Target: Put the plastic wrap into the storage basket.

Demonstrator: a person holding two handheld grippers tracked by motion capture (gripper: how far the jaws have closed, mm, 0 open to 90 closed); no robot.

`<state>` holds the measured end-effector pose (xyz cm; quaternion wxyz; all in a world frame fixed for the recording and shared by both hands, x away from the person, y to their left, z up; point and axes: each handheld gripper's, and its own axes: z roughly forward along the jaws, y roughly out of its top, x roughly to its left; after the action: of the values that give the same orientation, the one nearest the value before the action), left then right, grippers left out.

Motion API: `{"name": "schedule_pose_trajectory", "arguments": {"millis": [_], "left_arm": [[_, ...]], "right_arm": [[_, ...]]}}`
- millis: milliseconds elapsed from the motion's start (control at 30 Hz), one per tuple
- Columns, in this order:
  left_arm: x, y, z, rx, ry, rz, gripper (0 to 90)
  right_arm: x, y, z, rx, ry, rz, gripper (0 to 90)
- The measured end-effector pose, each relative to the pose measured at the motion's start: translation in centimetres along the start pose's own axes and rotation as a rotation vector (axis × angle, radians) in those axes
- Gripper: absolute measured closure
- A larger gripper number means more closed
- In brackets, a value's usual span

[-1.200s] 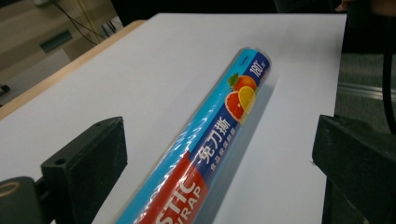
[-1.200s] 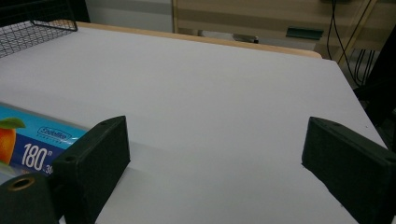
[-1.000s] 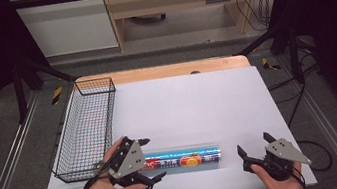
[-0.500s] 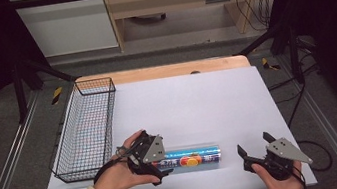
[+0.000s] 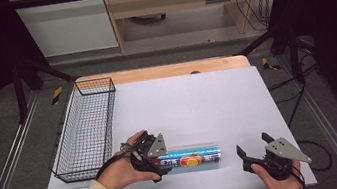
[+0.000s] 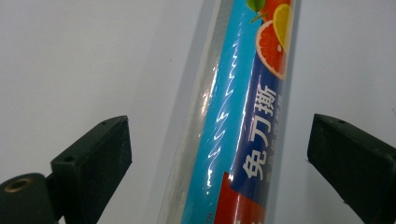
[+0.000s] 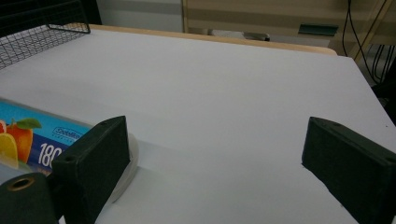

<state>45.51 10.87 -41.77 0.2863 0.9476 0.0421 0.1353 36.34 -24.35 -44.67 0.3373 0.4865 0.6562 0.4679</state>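
Right now your left gripper (image 5: 159,165) is down over the left end of the long blue cling-film roll with orange fruit print in a clear tube (image 5: 191,158), which lies flat on the white tabletop (image 5: 193,106) near the front edge, running left to right. In the left gripper view the roll (image 6: 238,116) passes between the two black jaws, with table visible on both sides of it; neither pad touches it. Those jaws have just been closing in, roll between them, but they are not pressing yet, so nothing is gripped. The left hand (image 5: 122,169) wraps the gripper body from the basket side.

Your right gripper (image 5: 255,151) sits well apart from the roll's right end, near the front right corner of the table, with its jaws spread and nothing between them. The right gripper view confirms it: bare white surface between the pads, and the roll's end cap (image 7: 123,172) showing just behind the left jaw, with the printed label (image 7: 42,137) beyond. The right hand (image 5: 280,179) holds it from below.

The black wire mesh basket (image 5: 86,132) stands along the left side of the table, just beside the left hand and not touching the roll. A wooden edge strip (image 5: 168,71) runs along the far side of the tabletop.
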Motion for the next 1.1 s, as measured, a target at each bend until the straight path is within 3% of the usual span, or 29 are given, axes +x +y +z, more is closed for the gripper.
{"name": "schedule_pose_trajectory", "arguments": {"millis": [333,600,1100], "left_arm": [[0.3,-0.5,1.0,0.051,-0.033,-0.001,10.2],[0.2,-1.1,1.8,0.118,-0.076,0.012,15.0],[0.4,-1.3,2.4,0.133,-0.08,0.019,20.8]], "right_arm": [[0.1,0.0,0.1,0.004,0.013,-0.005,8.1],[0.2,0.0,0.1,0.007,0.019,-0.009,8.2],[0.3,0.0,0.2,0.015,0.032,-0.013,8.4]]}}
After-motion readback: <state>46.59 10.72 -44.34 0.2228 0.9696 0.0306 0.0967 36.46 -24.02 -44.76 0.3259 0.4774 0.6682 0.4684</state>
